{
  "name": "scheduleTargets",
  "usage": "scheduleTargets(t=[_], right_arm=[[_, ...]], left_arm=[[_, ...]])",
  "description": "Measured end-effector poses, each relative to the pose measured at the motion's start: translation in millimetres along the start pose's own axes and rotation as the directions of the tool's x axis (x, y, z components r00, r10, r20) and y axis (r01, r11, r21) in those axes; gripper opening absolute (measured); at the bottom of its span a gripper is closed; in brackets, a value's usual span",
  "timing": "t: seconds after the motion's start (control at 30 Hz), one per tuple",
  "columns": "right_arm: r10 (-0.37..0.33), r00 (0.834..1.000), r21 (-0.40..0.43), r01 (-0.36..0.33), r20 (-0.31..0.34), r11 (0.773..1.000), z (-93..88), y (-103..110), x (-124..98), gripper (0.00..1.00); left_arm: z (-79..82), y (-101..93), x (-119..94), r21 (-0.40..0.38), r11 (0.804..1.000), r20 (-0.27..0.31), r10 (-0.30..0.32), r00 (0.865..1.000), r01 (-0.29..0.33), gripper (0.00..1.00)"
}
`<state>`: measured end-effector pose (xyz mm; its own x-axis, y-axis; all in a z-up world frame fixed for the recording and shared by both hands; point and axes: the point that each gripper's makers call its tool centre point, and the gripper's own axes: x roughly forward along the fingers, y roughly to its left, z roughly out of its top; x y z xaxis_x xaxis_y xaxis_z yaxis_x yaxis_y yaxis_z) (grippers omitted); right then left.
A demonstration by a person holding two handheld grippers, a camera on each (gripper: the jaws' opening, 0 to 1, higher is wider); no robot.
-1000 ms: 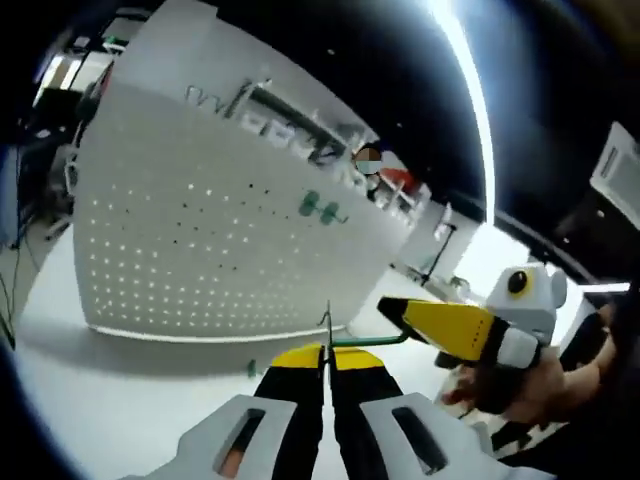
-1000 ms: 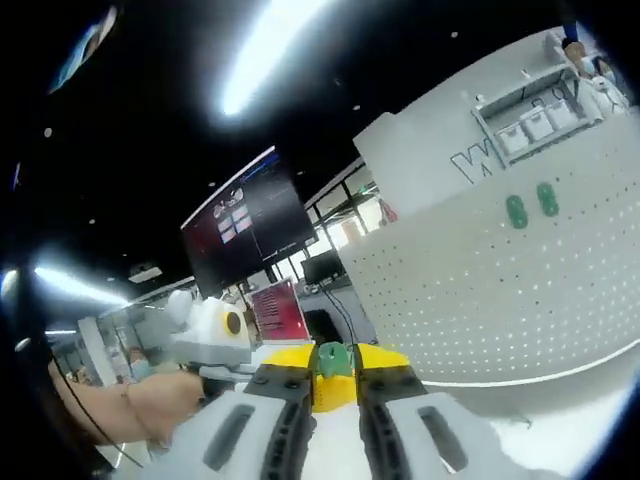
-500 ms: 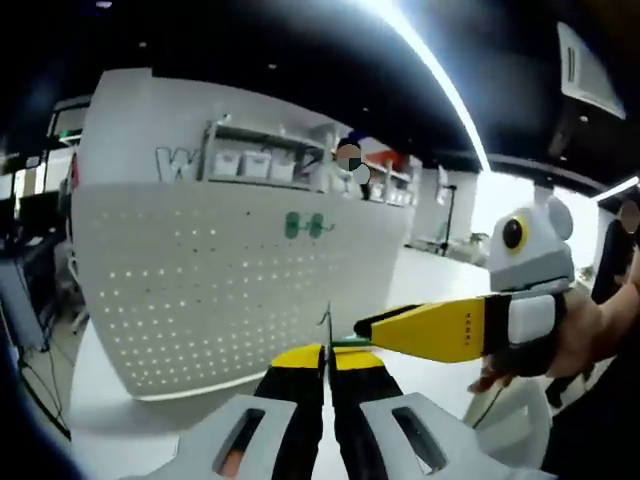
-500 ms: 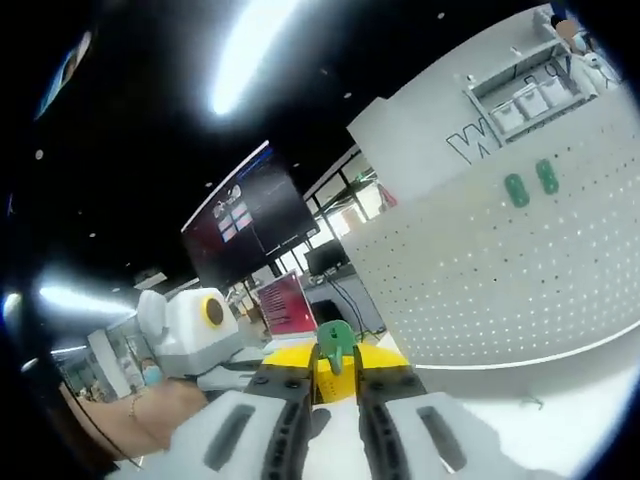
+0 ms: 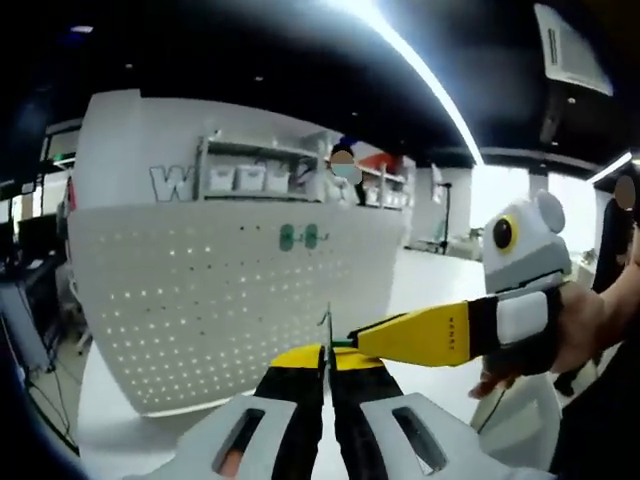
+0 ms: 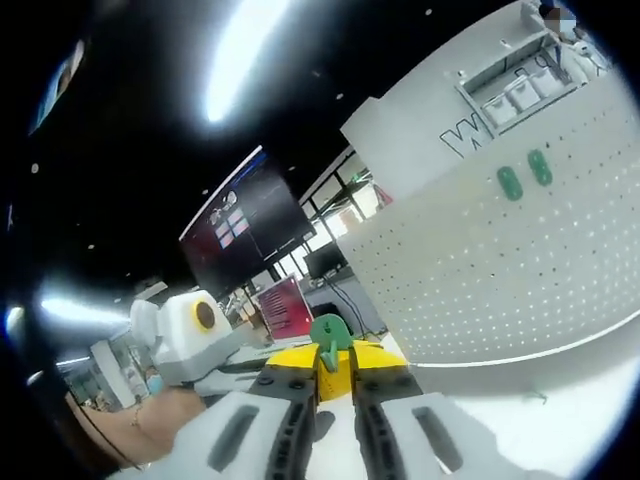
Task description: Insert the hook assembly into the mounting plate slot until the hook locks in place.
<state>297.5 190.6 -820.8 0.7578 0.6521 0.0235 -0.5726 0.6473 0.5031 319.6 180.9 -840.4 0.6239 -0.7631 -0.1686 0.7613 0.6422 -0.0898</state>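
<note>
Right claw [image 6: 334, 372] pinching green hook [image 6: 328, 333] — shank hidden

- a white perforated pegboard panel [image 5: 200, 300], curved and upright, stands on a white tabletop [image 5: 120, 440]; it also appears in the right gripper view [image 6: 500, 270].
- two small green oval clips [image 5: 298, 237] sit side by side on the upper part of the panel.
- a white shelf with small white bins [image 5: 240, 178] runs above it.
- a large dark wall screen [image 6: 245, 235] hangs beyond, with a smaller red-lit display [image 6: 283, 308] below it.
- a long bright ceiling light strip [image 5: 420, 70] crosses overhead.
</note>
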Motion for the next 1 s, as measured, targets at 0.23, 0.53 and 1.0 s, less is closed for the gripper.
scheduleTargets(t=[0.23, 0.53, 1.0], right_arm=[[0.002, 1.0, -0.075, 0.0, 0.019, 0.997, 2.4, 4, 3, 0.02], [-0.036, 0.999, -0.119, 0.038, 0.015, 0.992, -6.1, 0, 5, 0.01], [-0.062, 0.997, -0.027, 0.061, -0.043, 0.998, -19.9, -11, 3, 0.0]], left_arm=[[5.1, 3.8, -3, 0.137, 0.99, -0.023, 0.043, 0.999, -0.039, 0.01], [-6.0, 6.9, -1, 0.136, 0.991, -0.057, 0.024, 0.998, -0.016, 0.01], [-25.2, 3.7, -1, 0.041, 0.999, -0.086, -0.02, 0.996, 0.023, 0.04]])
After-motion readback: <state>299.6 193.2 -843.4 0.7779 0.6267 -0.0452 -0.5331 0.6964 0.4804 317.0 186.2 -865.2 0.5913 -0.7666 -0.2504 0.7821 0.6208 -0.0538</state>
